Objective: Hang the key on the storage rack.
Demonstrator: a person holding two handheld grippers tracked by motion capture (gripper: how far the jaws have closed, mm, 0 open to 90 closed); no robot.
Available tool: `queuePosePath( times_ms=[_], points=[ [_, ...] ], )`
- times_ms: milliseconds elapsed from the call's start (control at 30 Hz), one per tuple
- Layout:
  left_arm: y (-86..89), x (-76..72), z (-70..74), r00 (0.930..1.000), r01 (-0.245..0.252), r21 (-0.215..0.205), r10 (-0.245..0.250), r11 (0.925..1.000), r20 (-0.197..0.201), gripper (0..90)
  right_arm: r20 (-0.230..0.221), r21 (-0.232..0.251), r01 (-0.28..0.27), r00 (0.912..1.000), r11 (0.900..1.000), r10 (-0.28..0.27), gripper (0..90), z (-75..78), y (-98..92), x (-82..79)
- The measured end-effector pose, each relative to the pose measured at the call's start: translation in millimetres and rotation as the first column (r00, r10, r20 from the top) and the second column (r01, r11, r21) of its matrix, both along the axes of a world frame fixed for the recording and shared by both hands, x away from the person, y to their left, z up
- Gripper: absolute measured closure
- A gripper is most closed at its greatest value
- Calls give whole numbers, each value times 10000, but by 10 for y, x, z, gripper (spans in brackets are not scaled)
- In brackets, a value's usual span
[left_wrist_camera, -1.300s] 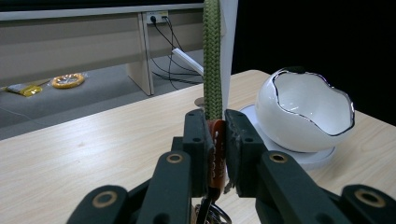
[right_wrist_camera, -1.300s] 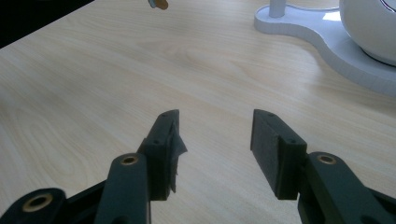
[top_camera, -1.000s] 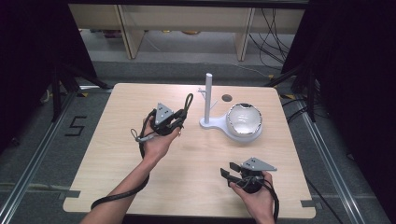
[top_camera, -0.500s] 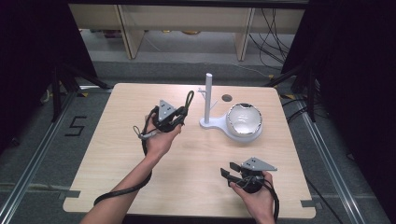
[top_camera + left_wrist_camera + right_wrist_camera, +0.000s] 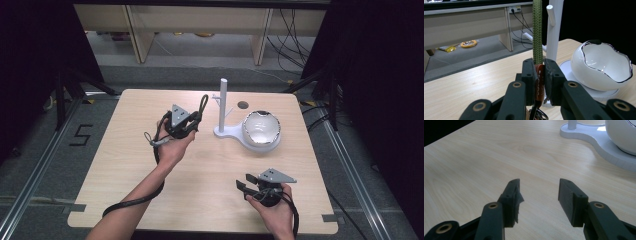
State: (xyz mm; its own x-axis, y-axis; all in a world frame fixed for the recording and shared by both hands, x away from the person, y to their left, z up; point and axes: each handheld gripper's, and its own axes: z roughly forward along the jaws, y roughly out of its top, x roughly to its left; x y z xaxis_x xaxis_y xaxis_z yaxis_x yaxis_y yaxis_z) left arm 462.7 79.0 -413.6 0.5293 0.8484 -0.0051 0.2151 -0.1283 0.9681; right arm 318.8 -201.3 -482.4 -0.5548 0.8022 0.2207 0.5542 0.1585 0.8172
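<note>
My left gripper [image 5: 193, 125] [image 5: 539, 68] is held above the table left of the white stand, shut on a brown leather tab [image 5: 539, 83]. An olive green rope loop [image 5: 202, 106] [image 5: 537, 30] rises from the tab, and a metal ring hangs below it. The stand's post [image 5: 223, 102] [image 5: 554, 37] carries a small side peg [image 5: 551, 15], just beyond the loop. A white bowl [image 5: 261, 129] [image 5: 602, 67] with a dark wavy rim sits on the stand's base. My right gripper [image 5: 243, 186] [image 5: 539, 192] rests low near the table's front right, open, with nothing between its fingers.
The wooden table [image 5: 125, 170] has a small round hole [image 5: 243, 105] at the back, right of the post. The stand's flat white base [image 5: 596, 137] lies ahead of my right gripper. Shelving and cables stand on the floor beyond the far edge.
</note>
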Motion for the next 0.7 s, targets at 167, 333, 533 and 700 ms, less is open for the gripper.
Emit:
queuePosePath(
  times_ms=[167,333,533,700],
  points=[
    [-17,8,14,10000,-30,22,29,10000,57,787,130,-73,-28,9999,10000,29,530,0,-12,7],
    [-36,22,30,9999,-29,59,29,10000,116,787,361,-283,-88,9993,9996,99,530,-5,-35,22],
    [-67,34,38,9999,-22,197,19,9998,171,787,323,-273,-95,9994,9996,104,530,-7,-39,22],
    [-94,37,47,9997,-32,303,24,9995,255,786,345,-290,-75,9994,9996,85,530,-8,-42,23]
  ],
)
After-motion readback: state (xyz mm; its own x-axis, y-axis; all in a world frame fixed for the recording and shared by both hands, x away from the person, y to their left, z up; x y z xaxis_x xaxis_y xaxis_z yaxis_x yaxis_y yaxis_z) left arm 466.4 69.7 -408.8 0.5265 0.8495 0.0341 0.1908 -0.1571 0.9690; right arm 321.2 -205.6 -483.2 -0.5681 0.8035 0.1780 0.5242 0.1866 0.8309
